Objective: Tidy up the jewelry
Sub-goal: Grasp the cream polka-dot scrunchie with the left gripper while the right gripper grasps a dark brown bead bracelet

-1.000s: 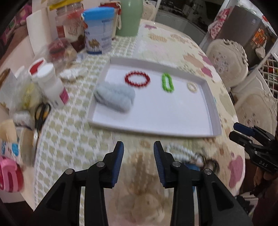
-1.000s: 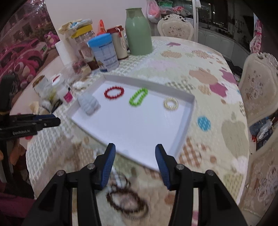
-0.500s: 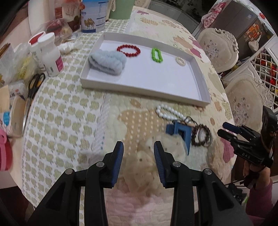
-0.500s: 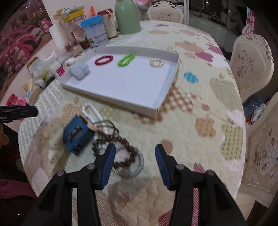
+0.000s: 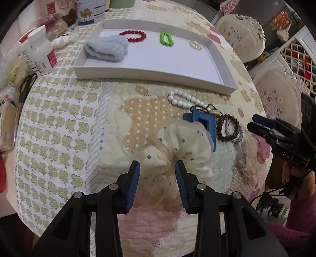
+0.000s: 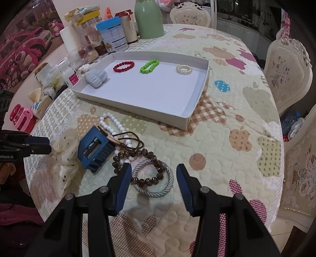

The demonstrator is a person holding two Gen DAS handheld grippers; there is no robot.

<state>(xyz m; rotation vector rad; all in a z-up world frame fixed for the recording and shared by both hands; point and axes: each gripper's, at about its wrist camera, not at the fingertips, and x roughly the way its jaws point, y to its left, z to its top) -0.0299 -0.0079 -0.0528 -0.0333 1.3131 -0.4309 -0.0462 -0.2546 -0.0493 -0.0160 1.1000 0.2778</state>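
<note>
A shallow white tray (image 6: 195, 93) lies on the quilted tablecloth (image 6: 227, 154) and holds four things along its far side: a folded pale-blue fuzzy headband (image 6: 96, 77) in the left corner, then a red bead bracelet (image 6: 123, 66), a green bead bracelet (image 6: 149, 66) and a small pearl bracelet (image 6: 184, 69), each apart from the next; the near half of the tray is bare. In front of the tray a loose heap waits on the cloth: a white bead necklace (image 6: 112, 123), a blue claw hair clip (image 6: 94, 151) lying partly on a cream dotted tulle scrunchie (image 6: 63, 158), a thin brown hair tie (image 6: 130, 139), a dark brown bead bracelet (image 6: 138, 164) overlapping a grey woven bangle (image 6: 156, 187). The left gripper (image 5: 157, 172) points steeply down with its jaws parted, the scrunchie's (image 5: 177, 150) ruffles bulging between the blue pads; whether they press on it I cannot tell. The right gripper (image 6: 154, 178) is held open over the brown bracelet and bangle, gripping nothing. At the table's far left stand a green vase (image 6: 149, 18), a blue-lidded tin (image 6: 112, 35), jars, a white pill bottle (image 5: 42, 53) and scissors (image 5: 27, 84). Ornate cream chairs (image 6: 286, 71) ring the table
</note>
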